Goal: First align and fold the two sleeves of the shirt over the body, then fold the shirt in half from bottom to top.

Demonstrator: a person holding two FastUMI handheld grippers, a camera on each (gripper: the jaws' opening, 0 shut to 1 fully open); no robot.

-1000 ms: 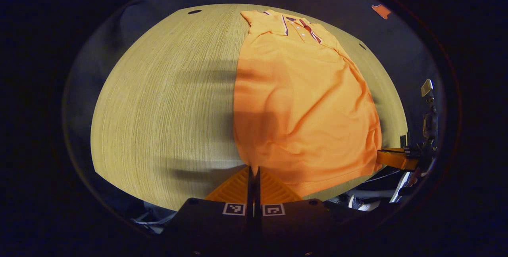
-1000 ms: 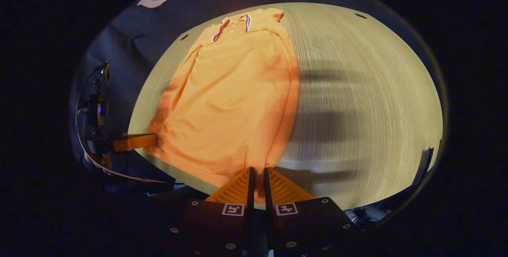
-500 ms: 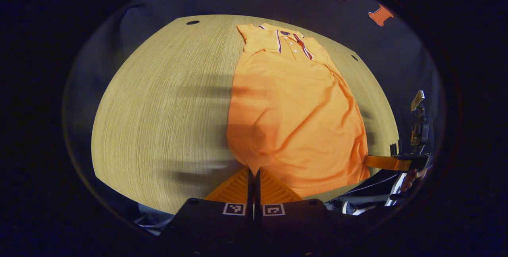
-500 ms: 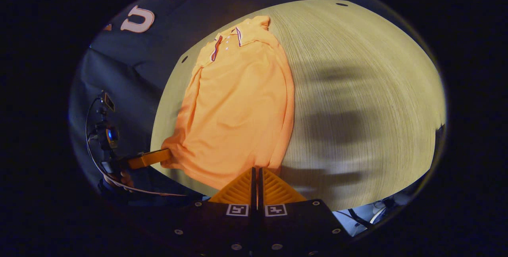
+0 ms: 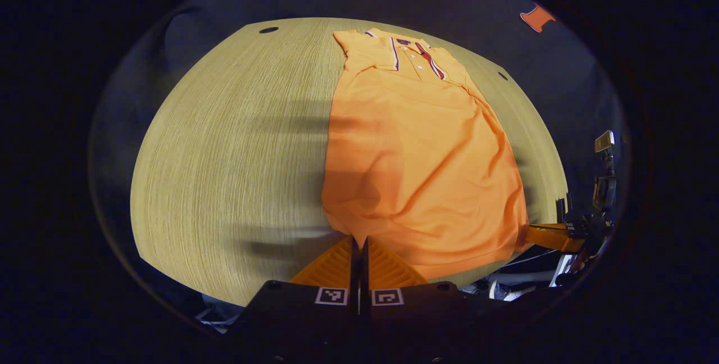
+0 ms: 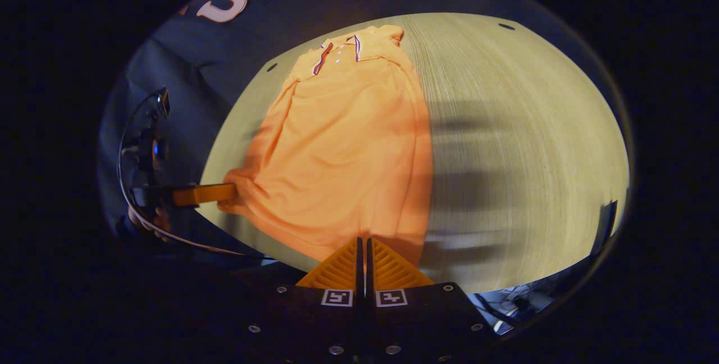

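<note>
The left tool [image 5: 359,239] and right tool [image 6: 364,239] each pinch a bottom hem corner of the orange polo shirt [image 5: 415,156] between closed fingers. The shirt stretches away ahead of both tools over the pale wood-grain table [image 5: 224,156], its collar at the far end.

There is one orange shirt [image 5: 418,150], in the middle of both views. There is one wooden table [image 5: 224,145] under it. There are two grippers. The left gripper [image 5: 359,239] sits at the bottom middle of the left gripper view. The right gripper [image 6: 363,240] sits at the bottom middle of the right gripper view. The table has two small dark holes [image 5: 268,30] near its top edge.
</note>
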